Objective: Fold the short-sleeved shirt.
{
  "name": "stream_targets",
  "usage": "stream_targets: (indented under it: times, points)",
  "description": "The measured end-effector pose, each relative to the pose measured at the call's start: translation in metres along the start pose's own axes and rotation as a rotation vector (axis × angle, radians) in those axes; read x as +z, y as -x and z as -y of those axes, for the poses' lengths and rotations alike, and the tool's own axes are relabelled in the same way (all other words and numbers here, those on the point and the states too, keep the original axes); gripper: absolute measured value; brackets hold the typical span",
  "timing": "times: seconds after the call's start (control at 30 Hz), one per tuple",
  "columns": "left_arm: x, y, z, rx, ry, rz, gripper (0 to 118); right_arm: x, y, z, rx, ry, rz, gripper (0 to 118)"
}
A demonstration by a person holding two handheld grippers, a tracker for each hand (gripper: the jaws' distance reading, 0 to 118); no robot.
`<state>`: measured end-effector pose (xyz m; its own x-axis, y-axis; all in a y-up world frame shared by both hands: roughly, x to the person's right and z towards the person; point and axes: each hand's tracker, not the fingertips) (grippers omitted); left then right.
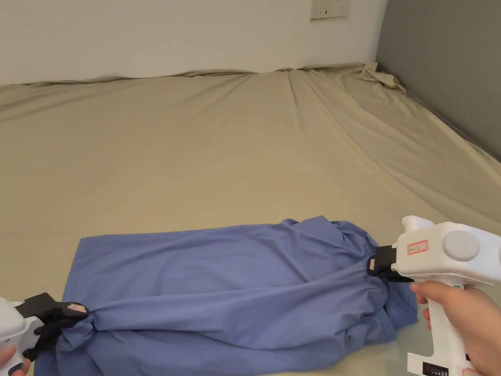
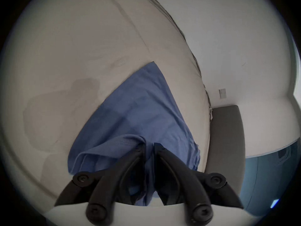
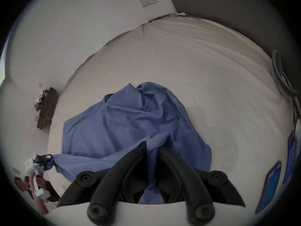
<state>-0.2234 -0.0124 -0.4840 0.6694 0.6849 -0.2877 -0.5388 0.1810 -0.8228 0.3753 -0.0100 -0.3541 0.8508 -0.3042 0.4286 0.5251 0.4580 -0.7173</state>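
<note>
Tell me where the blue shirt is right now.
In the head view, the blue shirt lies on the near part of the tan bedsheet, stretched between the left gripper and the right gripper.

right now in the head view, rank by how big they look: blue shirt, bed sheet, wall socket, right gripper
1. bed sheet
2. blue shirt
3. right gripper, enlarged by nearness to the camera
4. wall socket

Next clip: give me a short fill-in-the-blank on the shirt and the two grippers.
1. The shirt is ____ in colour.
2. The left gripper is shut on the ____.
3. The shirt lies on a beige ____-covered bed.
4. Cloth is stretched between the left gripper and the ____ gripper.

Missing words: blue; shirt; sheet; right
</note>
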Motion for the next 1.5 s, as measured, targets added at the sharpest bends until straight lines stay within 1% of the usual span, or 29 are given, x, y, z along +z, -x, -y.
stream_targets:
  times: [0.13,0.2,0.27,0.3,0.33,0.37,0.4,0.43,0.47,0.5,0.57,0.63,0.7,0.73,0.77,0.8,0.83,0.87,0.93,1.0,1.03,1.1,1.17,1.2,1.23,1.27,1.3,1.47,1.5]
  points:
    - [-0.031,0.0,-0.003,-0.048,0.003,-0.137,10,-0.036,-0.002,-0.005,0.017,0.019,0.028,9]
    - [-0.045,0.004,0.0,-0.072,0.026,-0.208,10,-0.048,0.002,-0.001,0.076,0.045,0.08,9]
    - [-0.051,0.01,0.004,-0.057,0.014,-0.191,12,-0.056,0.007,0.003,0.125,0.056,0.111,9]
    - [-0.05,0.01,0.005,-0.058,-0.014,-0.169,21,-0.058,0.011,0.004,0.154,0.054,0.125,9]
    - [-0.047,0.006,0.004,-0.075,-0.028,-0.139,35,-0.057,0.015,0.004,0.189,0.047,0.134,9]
    - [-0.044,0.002,0.001,-0.094,-0.01,-0.098,60,-0.055,0.016,0.002,0.211,0.051,0.138,12]
    - [-0.037,-0.008,0.0,-0.126,0.011,-0.079,103,-0.049,0.017,-0.002,0.231,0.053,0.144,26]
    - [-0.029,-0.018,0.001,-0.16,0.022,-0.098,118,-0.038,0.02,-0.005,0.234,0.042,0.125,73]
    - [-0.014,-0.025,0.003,-0.219,-0.009,-0.134,118,-0.025,0.025,-0.008,0.253,0.018,0.111,108]
    - [0.008,-0.033,0.007,-0.297,-0.103,-0.109,118,-0.004,0.03,-0.008,0.286,-0.038,0.098,118]
    - [0.046,-0.044,0.021,-0.428,-0.218,-0.104,118,0.041,0.038,0.0,0.342,-0.201,0.032,117]
    - [0.072,-0.042,0.032,-0.55,-0.303,-0.152,118,0.083,0.048,0.034,0.399,-0.275,-0.007,118]
    - [0.089,-0.035,0.057,-0.648,-0.303,-0.218,118,0.105,0.053,0.066,0.439,-0.315,-0.012,118]
    - [0.093,-0.028,0.07,-0.691,-0.274,-0.248,118,0.125,0.069,0.069,0.451,-0.304,-0.025,116]
    - [0.098,-0.025,0.086,-0.704,-0.248,-0.276,117,0.129,0.072,0.084,0.458,-0.296,-0.02,98]
    - [0.099,-0.016,0.1,-0.709,-0.233,-0.293,90,0.134,0.077,0.105,0.462,-0.3,-0.009,49]
    - [0.099,-0.006,0.113,-0.712,-0.207,-0.31,38,0.136,0.082,0.125,0.478,-0.306,0.003,2]
    - [0.096,0.005,0.117,-0.709,-0.189,-0.33,0,0.127,0.081,0.131,0.49,-0.285,0.006,2]
    - [0.085,0.027,0.13,-0.646,-0.109,-0.309,0,0.122,0.082,0.161,0.472,-0.212,-0.075,2]
    - [0.076,0.034,0.139,-0.622,-0.006,-0.257,0,0.12,0.082,0.173,0.408,-0.141,-0.18,2]
    - [0.072,0.034,0.143,-0.606,0.007,-0.265,0,0.118,0.082,0.177,0.412,-0.129,-0.184,2]
    - [0.07,0.033,0.134,-0.698,-0.103,-0.348,0,0.117,0.084,0.178,0.469,-0.128,-0.145,2]
    - [0.064,0.028,0.113,-0.688,-0.167,-0.397,0,0.12,0.085,0.176,0.492,-0.134,-0.119,2]
    - [0.054,0.026,0.105,-0.71,-0.204,-0.437,39,0.121,0.084,0.173,0.491,-0.133,-0.124,2]
    - [0.04,0.024,0.096,-0.73,-0.199,-0.489,99,0.123,0.082,0.171,0.486,-0.134,-0.13,2]
    - [0.026,0.024,0.086,-0.731,-0.14,-0.566,118,0.124,0.084,0.169,0.474,-0.14,-0.132,2]
    - [0.024,0.025,0.083,-0.773,-0.162,-0.546,117,0.124,0.083,0.167,0.46,-0.142,-0.134,2]
    - [-0.018,0.019,0.059,-0.738,-0.112,-0.551,117,0.115,0.073,0.164,0.415,-0.131,-0.1,2]
    - [-0.024,0.018,0.059,-0.745,-0.099,-0.581,111,0.112,0.07,0.163,0.41,-0.125,-0.083,2]
